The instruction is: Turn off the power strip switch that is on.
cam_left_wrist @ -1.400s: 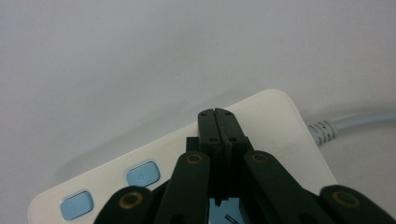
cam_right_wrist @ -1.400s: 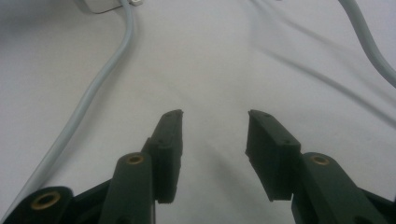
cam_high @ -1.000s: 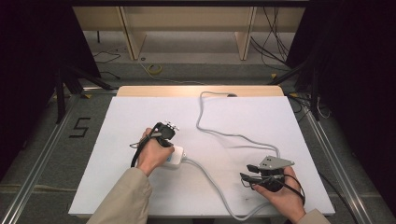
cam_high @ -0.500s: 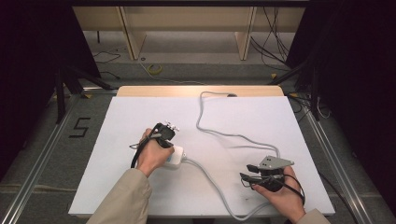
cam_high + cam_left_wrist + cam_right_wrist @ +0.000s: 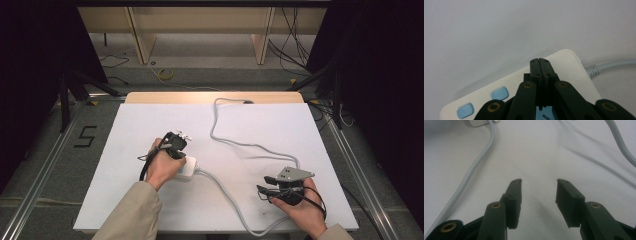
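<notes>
- Power strip (image 5: 186, 167): we see it lying on the white table (image 5: 150, 120), at about eight o'clock from the table's middle, its grey cable (image 5: 225, 187) running off toward four o'clock.
- Our left gripper (image 5: 540, 60) has its jaws fully together, holding nothing, tips over the strip near the blue switches (image 5: 499, 93). Pressing off-centre could tip or slide the light strip.
- Our right gripper (image 5: 538, 183) stands about half open and empty, at five o'clock on the table. With nothing bracing the strip, we judge a push may drag the cable.
</notes>
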Demonstrator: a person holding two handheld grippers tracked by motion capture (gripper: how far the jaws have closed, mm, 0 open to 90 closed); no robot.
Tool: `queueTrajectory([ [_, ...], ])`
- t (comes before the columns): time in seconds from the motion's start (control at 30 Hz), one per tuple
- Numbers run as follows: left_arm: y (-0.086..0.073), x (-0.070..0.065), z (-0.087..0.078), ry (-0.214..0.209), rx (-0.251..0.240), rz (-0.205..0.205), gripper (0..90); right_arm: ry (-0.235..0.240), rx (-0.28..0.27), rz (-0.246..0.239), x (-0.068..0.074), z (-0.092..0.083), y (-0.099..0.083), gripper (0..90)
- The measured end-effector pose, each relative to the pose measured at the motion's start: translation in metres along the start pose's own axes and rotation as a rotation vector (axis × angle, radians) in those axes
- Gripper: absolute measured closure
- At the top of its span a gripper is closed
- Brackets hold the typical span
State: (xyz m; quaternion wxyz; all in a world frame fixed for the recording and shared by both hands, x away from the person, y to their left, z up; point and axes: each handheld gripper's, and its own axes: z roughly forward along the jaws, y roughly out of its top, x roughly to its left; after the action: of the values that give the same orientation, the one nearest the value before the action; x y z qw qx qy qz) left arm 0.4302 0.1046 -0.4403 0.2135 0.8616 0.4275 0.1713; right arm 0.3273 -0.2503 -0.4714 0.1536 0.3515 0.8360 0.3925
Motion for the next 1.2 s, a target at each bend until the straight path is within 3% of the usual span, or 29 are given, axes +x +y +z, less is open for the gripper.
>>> queueTrajectory([
  [0.23,-0.001,0.004,-0.010,0.003,-0.087,-0.030,89.1,-0.001,-0.002,-0.001,0.000,0.000,0.000,56.5],
  [0.43,-0.005,0.005,-0.017,0.005,-0.115,-0.020,84.7,0.001,-0.002,-0.003,0.000,0.000,0.000,56.5],
  [0.7,-0.015,0.009,-0.022,-0.017,-0.151,-0.039,77.4,-0.003,-0.006,-0.002,0.000,0.000,0.000,56.5],
  [1.0,-0.023,0.009,-0.031,-0.055,-0.220,-0.016,61.2,-0.004,-0.008,-0.002,0.000,-0.001,0.000,56.5],
  [1.2,-0.028,0.009,-0.034,-0.081,-0.238,-0.035,50.3,-0.004,-0.008,-0.002,0.000,-0.001,0.000,56.5],
])
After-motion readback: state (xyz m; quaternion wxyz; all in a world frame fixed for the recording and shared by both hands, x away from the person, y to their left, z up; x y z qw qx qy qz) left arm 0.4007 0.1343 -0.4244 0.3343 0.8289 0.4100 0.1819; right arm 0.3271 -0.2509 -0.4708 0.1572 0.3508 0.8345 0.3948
